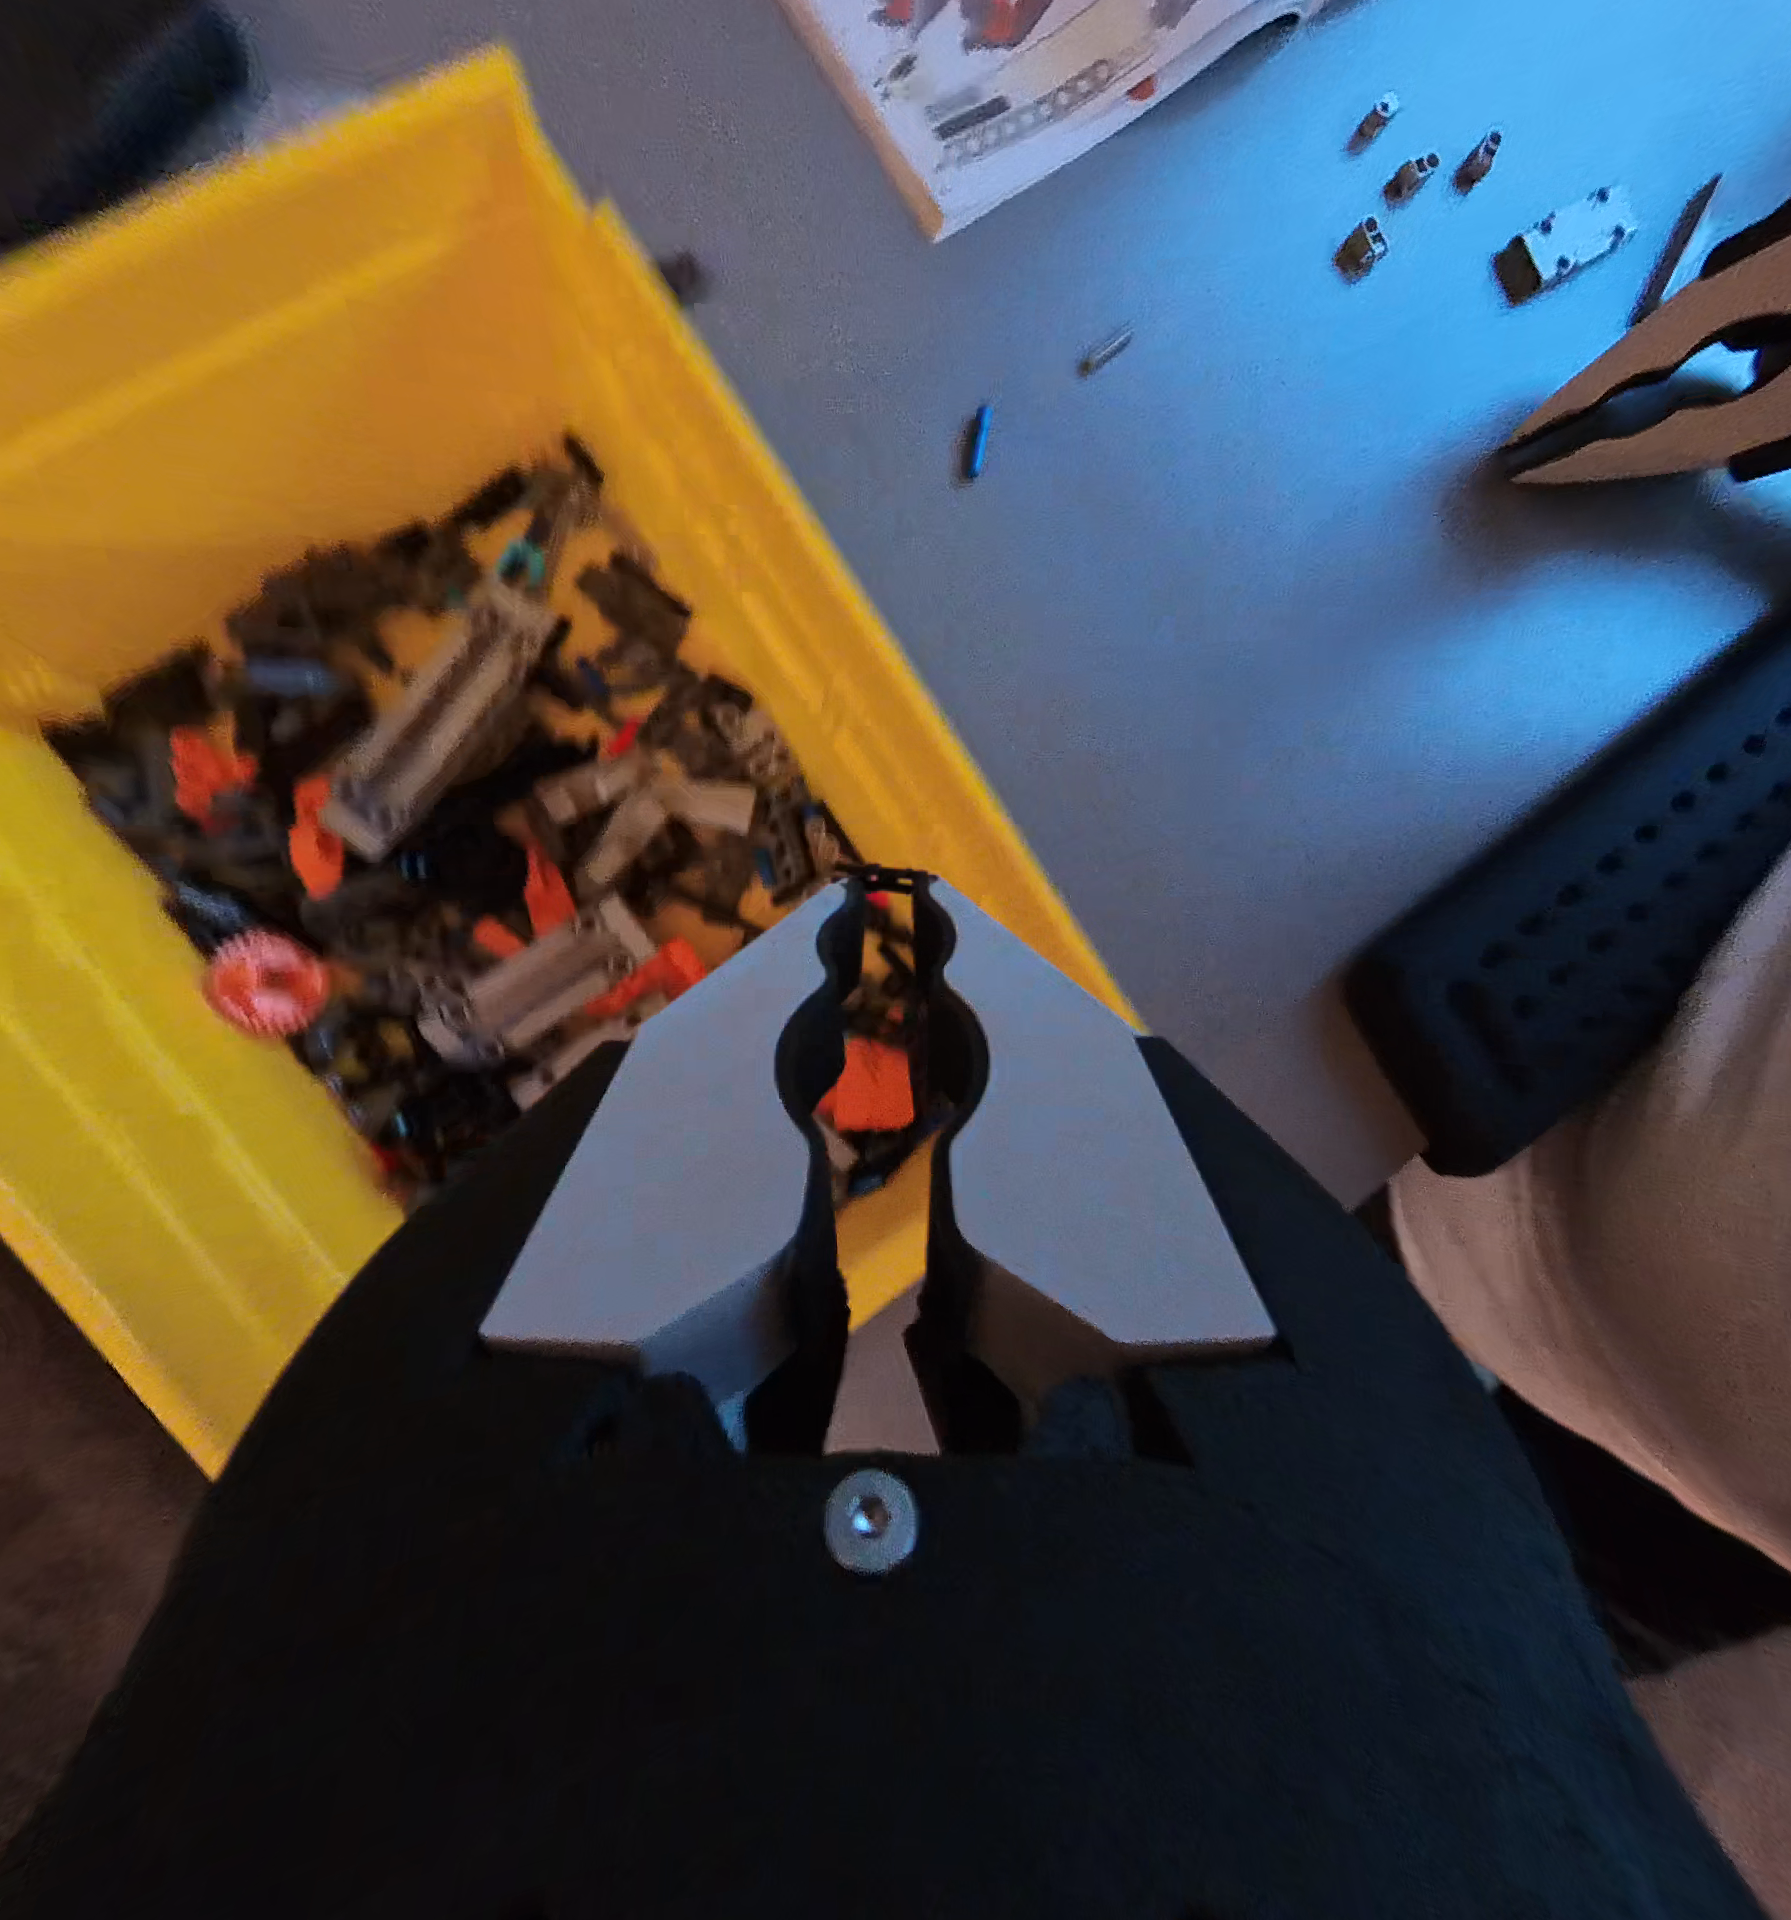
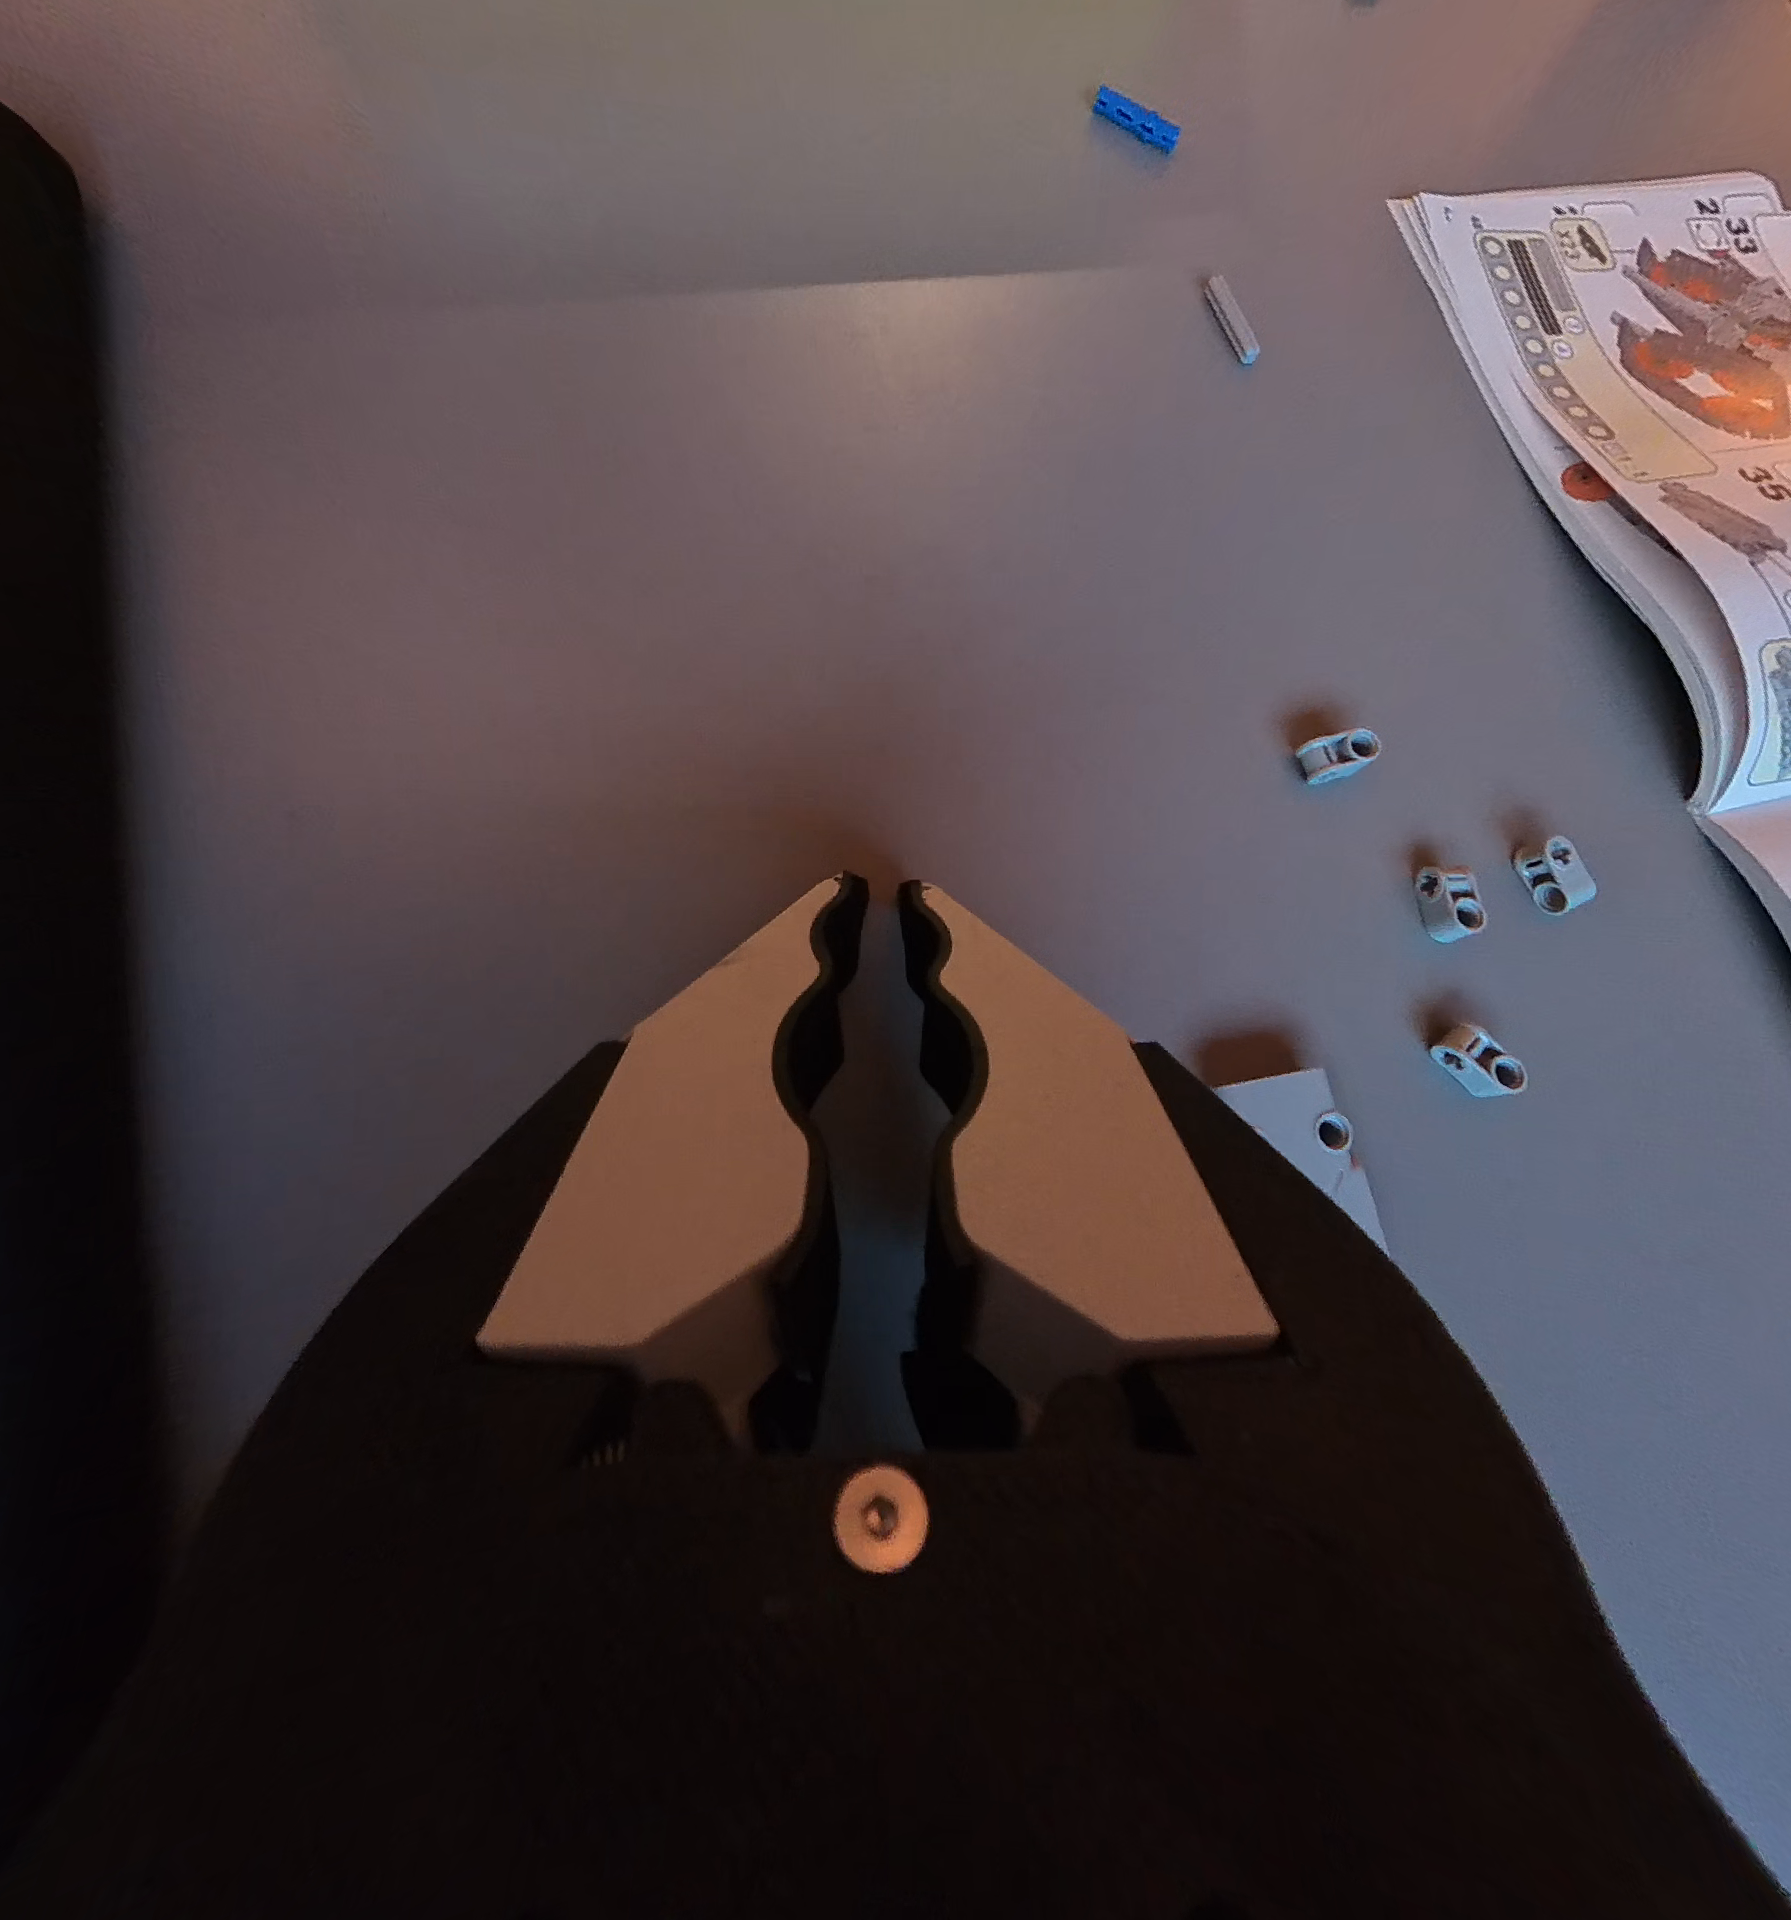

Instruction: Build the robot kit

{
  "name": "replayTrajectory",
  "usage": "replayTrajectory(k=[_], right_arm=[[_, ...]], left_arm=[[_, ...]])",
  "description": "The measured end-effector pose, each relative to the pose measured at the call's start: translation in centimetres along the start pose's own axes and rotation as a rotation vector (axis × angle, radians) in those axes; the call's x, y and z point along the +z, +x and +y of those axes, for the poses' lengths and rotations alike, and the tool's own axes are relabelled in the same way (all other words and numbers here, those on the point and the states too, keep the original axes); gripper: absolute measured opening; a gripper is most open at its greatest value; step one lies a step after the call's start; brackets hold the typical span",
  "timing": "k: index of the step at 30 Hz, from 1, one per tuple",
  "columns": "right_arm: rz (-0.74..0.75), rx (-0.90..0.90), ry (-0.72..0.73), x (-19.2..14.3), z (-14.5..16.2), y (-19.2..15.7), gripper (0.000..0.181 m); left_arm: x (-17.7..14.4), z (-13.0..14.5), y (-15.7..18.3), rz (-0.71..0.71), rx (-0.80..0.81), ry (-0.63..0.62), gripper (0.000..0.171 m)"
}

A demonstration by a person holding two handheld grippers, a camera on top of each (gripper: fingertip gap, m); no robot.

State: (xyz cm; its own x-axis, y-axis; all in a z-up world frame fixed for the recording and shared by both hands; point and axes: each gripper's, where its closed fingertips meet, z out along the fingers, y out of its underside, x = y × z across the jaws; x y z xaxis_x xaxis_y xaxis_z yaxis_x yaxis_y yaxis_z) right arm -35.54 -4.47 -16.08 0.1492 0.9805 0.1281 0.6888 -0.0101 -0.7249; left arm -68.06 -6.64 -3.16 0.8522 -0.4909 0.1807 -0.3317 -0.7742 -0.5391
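My left gripper (image 1: 886,881) hangs over the near right corner of a yellow bin (image 1: 278,343) full of mixed black, grey and orange building pieces (image 1: 475,790). It is shut on a small thin black piece (image 1: 883,875) pinched crosswise at its fingertips. My right gripper (image 2: 878,886) hovers over bare grey table (image 2: 662,520) with its jaws almost together, a thin slit between them and nothing in it. It also shows in the left wrist view (image 1: 1525,468) at the right edge, near several loose parts.
An open instruction booklet (image 2: 1701,436) lies at the right. Several small grey connectors (image 2: 1452,904), a grey axle (image 2: 1231,319), a blue pin (image 2: 1136,120) and a grey plate (image 2: 1296,1132) lie on the table. A black perforated pad (image 1: 1597,914) and a person's light sleeve (image 1: 1649,1299) are at right. The gap from one gripper's tips to the other's is roughly 35 centimeters.
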Motion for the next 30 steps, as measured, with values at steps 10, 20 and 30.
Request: replayTrajectory(k=[10, 20, 30], right_arm=[[-0.003, -0.019, -0.003, 0.1, -0.1, -0.4, 0.007], [-0.006, -0.018, -0.012, 0.1, -0.1, -0.5, 0.007], [-0.002, -0.017, -0.009, 0.1, -0.1, -0.5, 0.008]], left_arm=[[13.5, -7.0, 6.1, -0.012, 0.354, -0.382, 0.007], [20.3, -6.9, 5.7, -0.051, 0.511, -0.512, 0.007], [17.2, -9.7, 5.9, -0.037, 0.477, -0.308, 0.02]])
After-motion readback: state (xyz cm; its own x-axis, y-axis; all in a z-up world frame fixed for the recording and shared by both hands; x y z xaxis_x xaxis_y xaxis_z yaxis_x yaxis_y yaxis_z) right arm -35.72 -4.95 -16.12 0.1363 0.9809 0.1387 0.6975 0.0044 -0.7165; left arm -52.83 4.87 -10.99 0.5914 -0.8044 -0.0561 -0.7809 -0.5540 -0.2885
